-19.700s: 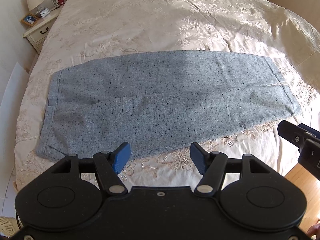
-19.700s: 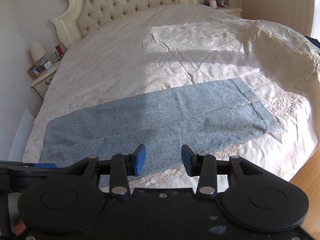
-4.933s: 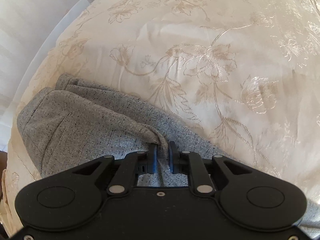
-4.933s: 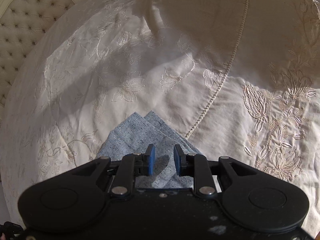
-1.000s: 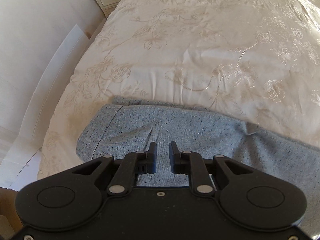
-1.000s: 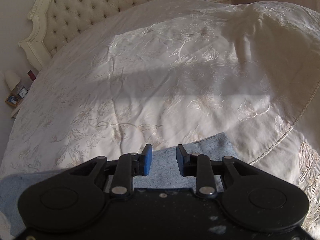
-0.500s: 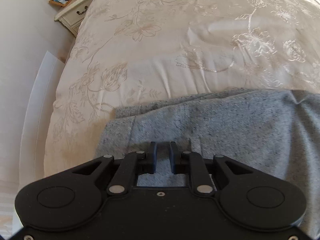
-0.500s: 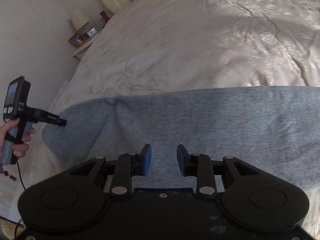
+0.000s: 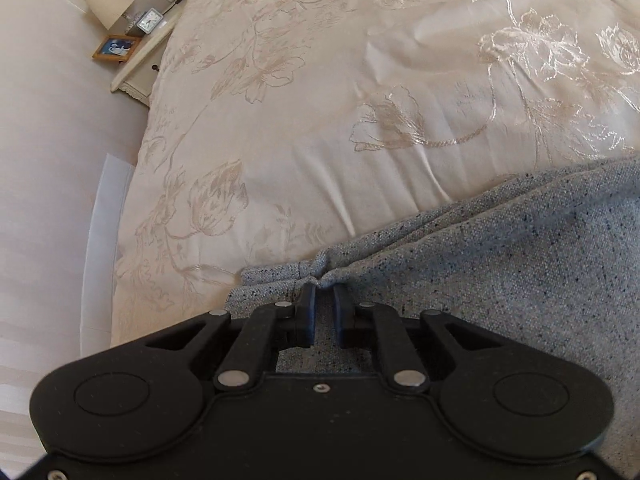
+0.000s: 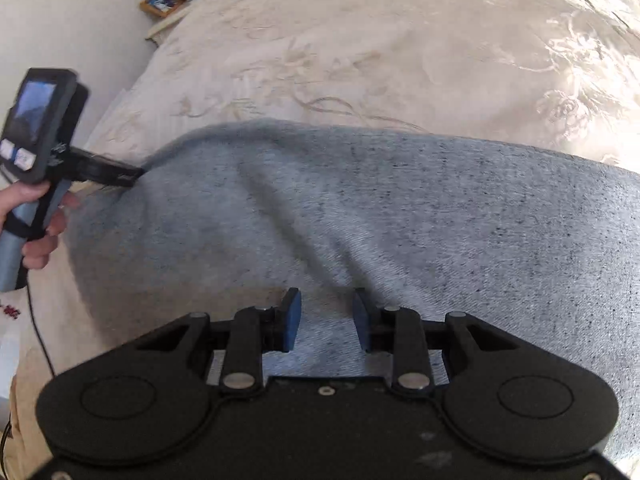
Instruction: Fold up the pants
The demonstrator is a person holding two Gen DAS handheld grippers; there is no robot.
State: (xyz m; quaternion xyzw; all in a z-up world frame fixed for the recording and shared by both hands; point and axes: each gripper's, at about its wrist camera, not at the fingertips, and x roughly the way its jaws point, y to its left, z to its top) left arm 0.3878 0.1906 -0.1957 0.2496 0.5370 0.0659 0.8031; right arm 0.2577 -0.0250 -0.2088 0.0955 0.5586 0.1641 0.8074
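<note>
Pants (image 9: 520, 280) lie across the near edge of the bed (image 9: 320, 120), grey speckled cloth on the cream embroidered bedspread, and both views look down on them. The left wrist view shows the corner up close: layered edges stacked one over another, a small pucker of fabric right at the tips of the left gripper (image 9: 324, 292). Its jaws are closing, nearly together, with that bunched edge between them. At top left of this view sits a nightstand (image 9: 140, 68) with a lamp (image 9: 110, 2), a clock (image 9: 150, 20) and a framed photo (image 9: 116, 47).

The right wrist view gives what the other cannot: the whole left tool from outside, its screen facing us, a hand (image 10: 36, 224) wrapped round the handle, its tip sunk into the far left corner of the pants (image 10: 400, 216). A long crease runs diagonally from that corner toward the right gripper (image 10: 327, 304). This one stands spread, blue pads (image 10: 294, 320) apart, nothing between them, hovering over the cloth's near edge.

Half a second ago the left jaws sat wider, over flat cloth; the fabric now bunches at their tips. The right view has swung closer to the left corner, and the picture is smeared with motion.
</note>
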